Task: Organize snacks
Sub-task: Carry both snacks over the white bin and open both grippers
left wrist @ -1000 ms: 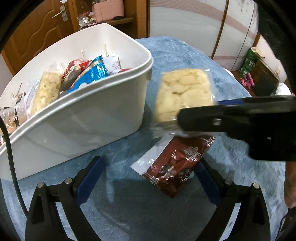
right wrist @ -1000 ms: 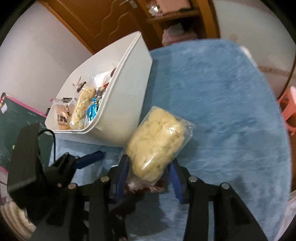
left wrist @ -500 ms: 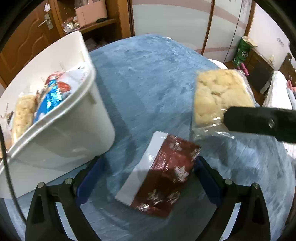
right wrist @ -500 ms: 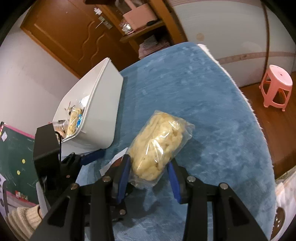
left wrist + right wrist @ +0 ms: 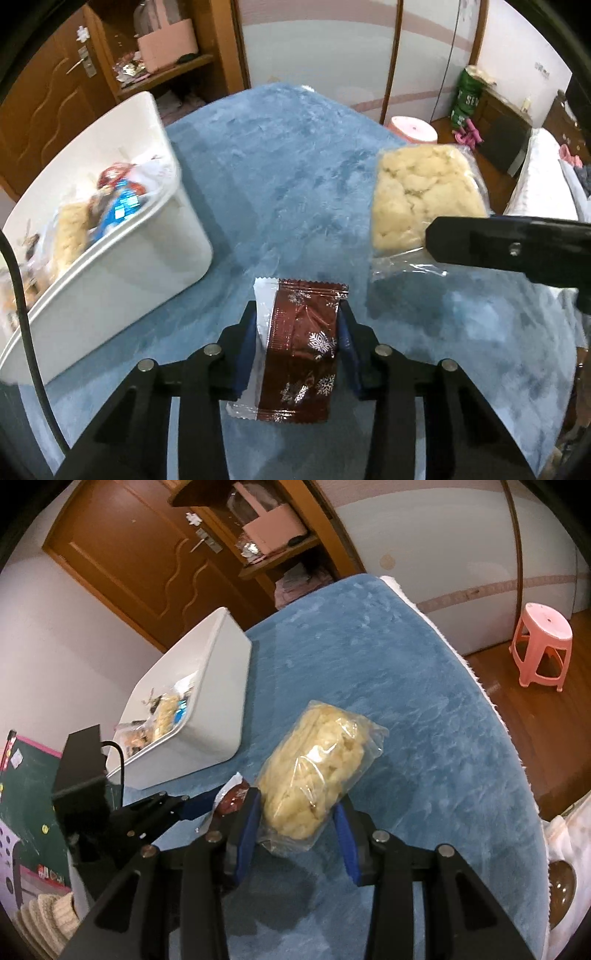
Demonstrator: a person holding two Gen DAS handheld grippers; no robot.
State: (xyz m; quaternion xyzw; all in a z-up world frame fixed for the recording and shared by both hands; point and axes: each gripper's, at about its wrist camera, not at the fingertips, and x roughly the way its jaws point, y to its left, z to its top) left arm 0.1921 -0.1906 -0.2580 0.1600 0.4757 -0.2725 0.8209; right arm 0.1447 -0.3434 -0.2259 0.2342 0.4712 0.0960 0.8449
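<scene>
Left tongs (image 5: pixel 297 334) clamp brown packet (image 5: pixel 301 354) — right tongs (image 5: pixel 297 818) clamp yellow snack (image 5: pixel 317 768).

A dark red foil snack packet (image 5: pixel 301 350) with white snowflakes and a white side strip stands nearly upright, lifted off the blue plush surface (image 5: pixel 288 177). A clear plastic bag of pale yellow puffed snack (image 5: pixel 317 768) (crinkled, sealed) tilts above the same cloth. The white plastic bin (image 5: pixel 147 266) holds assorted wrapped snacks, well apart to their left.
</scene>
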